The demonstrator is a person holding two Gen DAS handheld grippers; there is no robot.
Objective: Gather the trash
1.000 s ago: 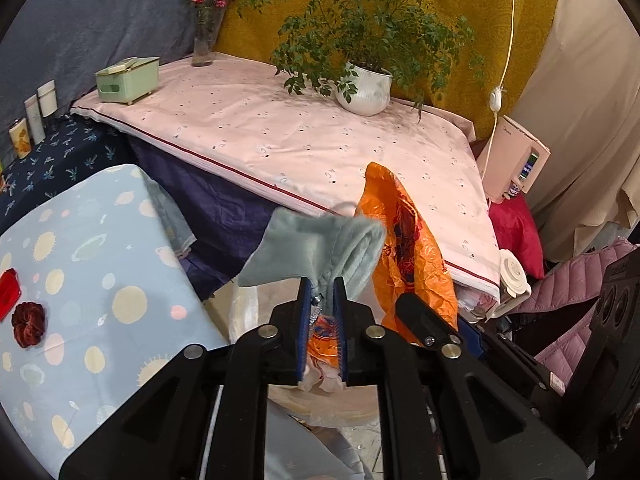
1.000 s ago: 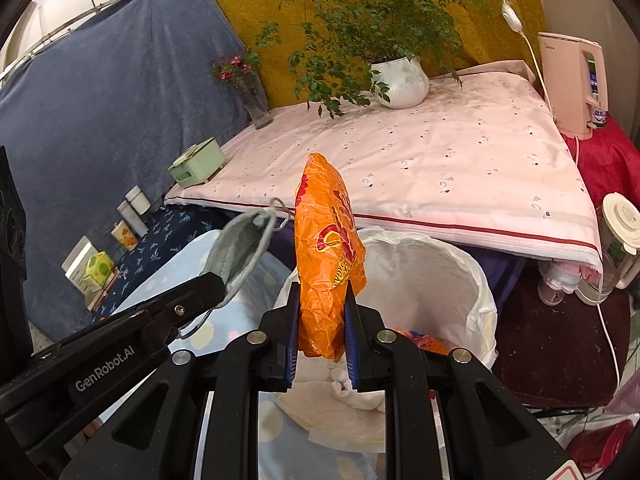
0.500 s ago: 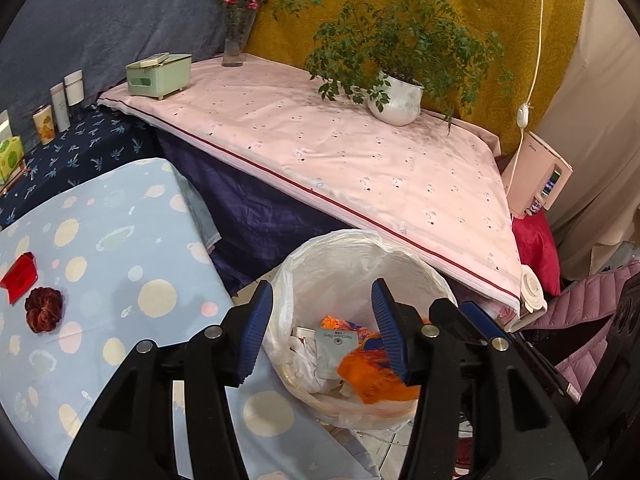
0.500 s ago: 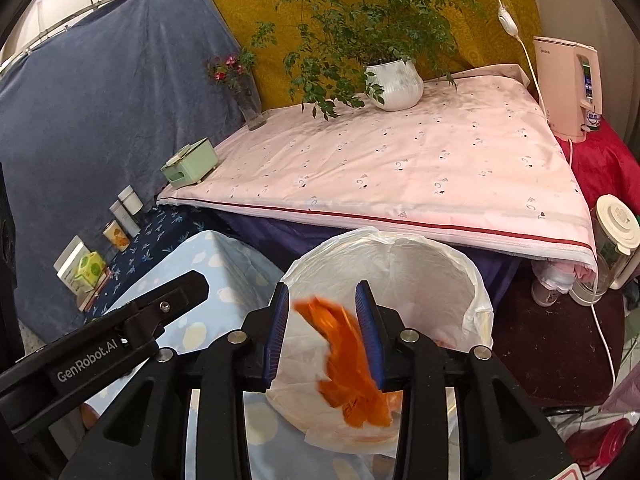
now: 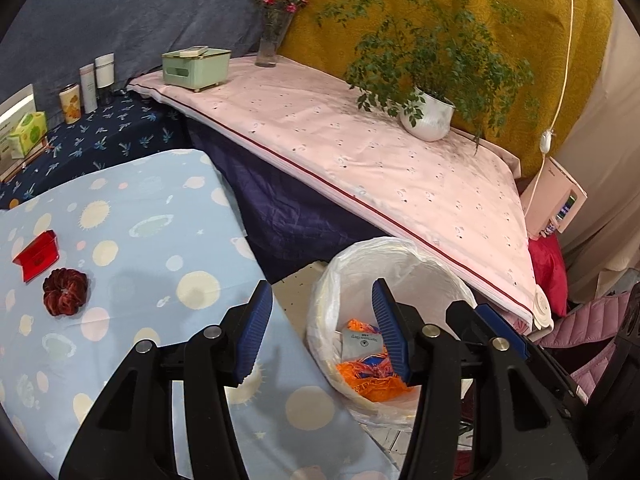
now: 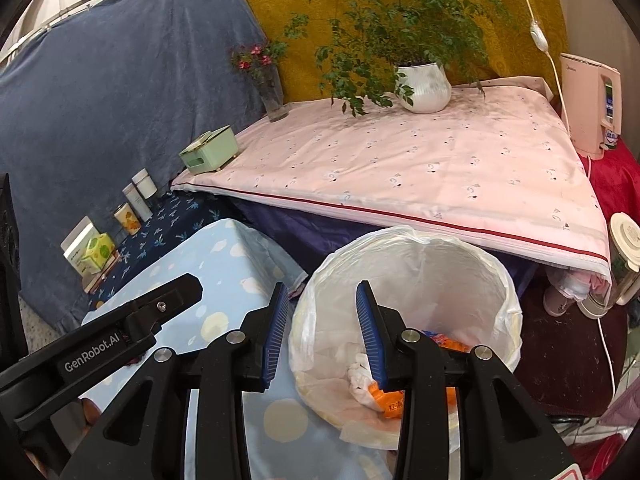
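A trash bin lined with a white bag (image 5: 404,264) (image 6: 452,264) stands beside the blue spotted table (image 5: 132,220) (image 6: 236,276). An orange wrapper (image 5: 372,380) (image 6: 388,396) and pale paper scraps (image 5: 362,342) lie inside the bin. My left gripper (image 5: 316,328) is open and empty over the table's edge and the bin rim. My right gripper (image 6: 322,330) is open and empty above the bin's left rim. A red card (image 5: 36,254) and a dark red scrunchie (image 5: 64,292) lie on the table at the left.
A pink-covered table (image 5: 360,160) behind the bin holds a potted plant (image 5: 428,116), a green box (image 5: 196,66) and a flower vase (image 5: 270,46). Tins and boxes (image 5: 72,100) stand on a dark blue surface at left. A pink appliance (image 6: 592,108) is at right.
Both grippers opened and let go of what they held: the orange wrapper and the grey cloth dropped into the bin. The left gripper then swung left toward the spotted table.
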